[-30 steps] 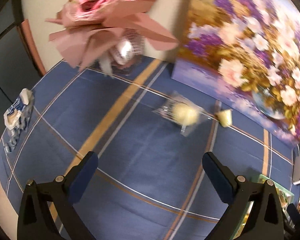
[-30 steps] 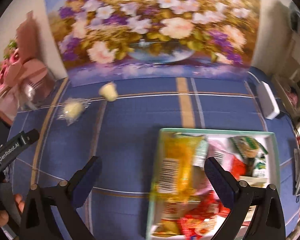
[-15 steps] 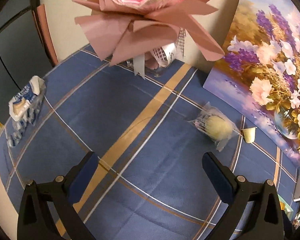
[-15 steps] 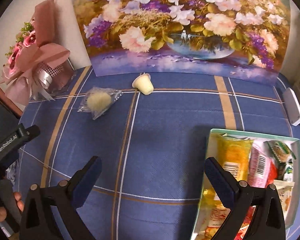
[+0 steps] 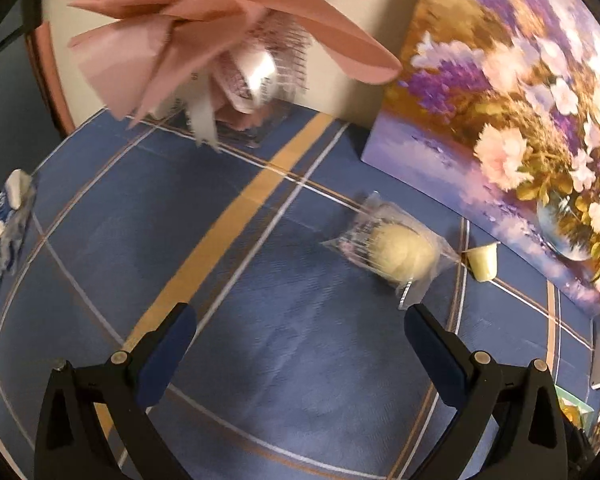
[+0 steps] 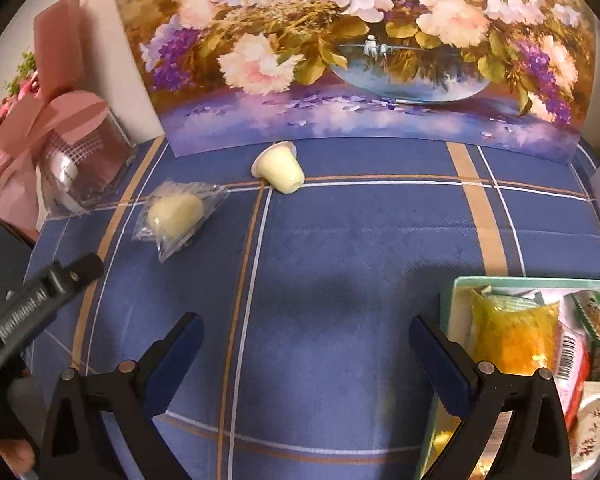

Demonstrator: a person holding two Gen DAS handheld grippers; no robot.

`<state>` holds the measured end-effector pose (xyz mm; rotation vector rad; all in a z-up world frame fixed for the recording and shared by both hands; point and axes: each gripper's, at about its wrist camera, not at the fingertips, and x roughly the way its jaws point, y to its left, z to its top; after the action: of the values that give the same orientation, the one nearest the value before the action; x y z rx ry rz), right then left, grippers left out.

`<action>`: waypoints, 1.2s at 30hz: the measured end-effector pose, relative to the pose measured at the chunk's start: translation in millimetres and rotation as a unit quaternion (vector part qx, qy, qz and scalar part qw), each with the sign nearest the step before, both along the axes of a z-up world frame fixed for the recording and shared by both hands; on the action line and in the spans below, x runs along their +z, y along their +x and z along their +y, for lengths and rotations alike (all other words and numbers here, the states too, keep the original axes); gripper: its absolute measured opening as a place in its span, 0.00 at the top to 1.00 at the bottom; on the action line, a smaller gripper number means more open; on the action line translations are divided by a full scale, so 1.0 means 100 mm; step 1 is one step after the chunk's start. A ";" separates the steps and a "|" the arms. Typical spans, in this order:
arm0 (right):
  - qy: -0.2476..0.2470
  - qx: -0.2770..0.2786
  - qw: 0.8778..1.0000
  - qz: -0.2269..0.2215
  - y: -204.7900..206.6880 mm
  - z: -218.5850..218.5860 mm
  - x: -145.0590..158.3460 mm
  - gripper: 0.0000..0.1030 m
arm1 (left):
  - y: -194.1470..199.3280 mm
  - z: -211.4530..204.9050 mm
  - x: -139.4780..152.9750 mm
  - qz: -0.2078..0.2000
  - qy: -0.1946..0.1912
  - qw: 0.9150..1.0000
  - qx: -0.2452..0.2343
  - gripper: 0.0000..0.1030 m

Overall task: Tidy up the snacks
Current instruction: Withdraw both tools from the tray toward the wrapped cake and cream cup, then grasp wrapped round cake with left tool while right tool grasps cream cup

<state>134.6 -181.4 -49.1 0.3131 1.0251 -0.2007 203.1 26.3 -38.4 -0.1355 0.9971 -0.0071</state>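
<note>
- Snacks not yet sorted are seen as two loose items on the blue checked tablecloth (image 6: 340, 248): a pale round bun in a clear wrapper (image 5: 396, 250) and a small cream jelly cup (image 6: 278, 168) tipped on its side, both near the far edge in front of the flower painting (image 6: 360, 48) propped there.
- The rest of the snacks are already gathered in the green-rimmed tray (image 6: 446, 300) at the near right of the tablecloth, a yellow packet (image 6: 512, 332) lying along its left side.
- The wrapped bun is found ahead and to the right of the left gripper (image 5: 300, 344), just past its right finger; the wrapper's long axis runs slantwise, from far-left to near-right.
- The jelly cup lies just beyond the bun, close to the painting, with its wide mouth turned towards it.
- The left gripper is judged the nearer to the bun; the right gripper (image 6: 304, 344) is held further back, beside the tray.
- Both grippers are held low over the cloth, pointed forward, jaws spread wide and nothing grasped.
- A short rightward, forward shift of the left gripper is judged necessary to straddle the bun.
</note>
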 end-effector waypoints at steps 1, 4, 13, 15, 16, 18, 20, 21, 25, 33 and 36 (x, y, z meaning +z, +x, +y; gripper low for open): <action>0.001 -0.002 1.000 -0.001 0.02 -0.01 -0.01 0.00 | 0.02 -0.03 -0.02 -0.004 -0.003 1.000 -0.009 0.00; 0.007 -0.007 1.000 -0.003 0.09 -0.05 -0.05 0.00 | 0.11 -0.15 -0.10 0.002 0.007 1.000 -0.026 0.00; 0.003 -0.035 0.999 0.006 0.31 -0.11 -0.10 0.00 | 0.48 -0.29 -0.06 0.020 -0.038 0.996 -0.076 0.00; 0.017 -0.048 0.999 0.009 0.37 -0.13 -0.08 0.00 | 0.58 -0.31 -0.05 0.028 -0.049 0.995 -0.084 0.00; 0.025 -0.054 0.998 0.010 0.41 -0.15 -0.08 0.00 | 0.63 -0.32 -0.04 0.033 -0.056 0.994 -0.086 0.00; 0.041 -0.067 0.997 0.011 0.51 -0.18 -0.05 0.00 | 0.70 -0.31 -0.02 0.038 -0.071 0.993 -0.091 0.00; 0.059 -0.079 0.995 0.003 0.60 -0.23 -0.02 0.00 | 0.80 -0.33 0.00 0.041 -0.073 0.992 -0.098 0.00; 0.073 -0.084 0.994 0.000 0.65 -0.26 -0.01 0.00 | 0.83 -0.33 0.00 0.041 -0.071 0.992 -0.099 0.00; 0.083 -0.096 0.992 -0.005 0.83 -0.37 -0.02 0.00 | 0.95 -0.32 -0.03 0.050 -0.078 0.990 -0.111 0.00; 0.129 -0.102 0.986 0.006 1.11 -0.59 -0.31 0.00 | 0.99 -0.42 -0.23 0.069 -0.088 0.983 -0.143 0.01; 0.122 -0.081 0.989 0.006 1.20 -0.56 -0.35 0.02 | 0.98 -0.52 -0.34 0.074 -0.082 0.981 -0.159 0.01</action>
<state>254.5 -237.3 -83.7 0.6187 1.0376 -0.2235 301.0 -25.3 -72.0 -0.1272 1.1574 -0.3777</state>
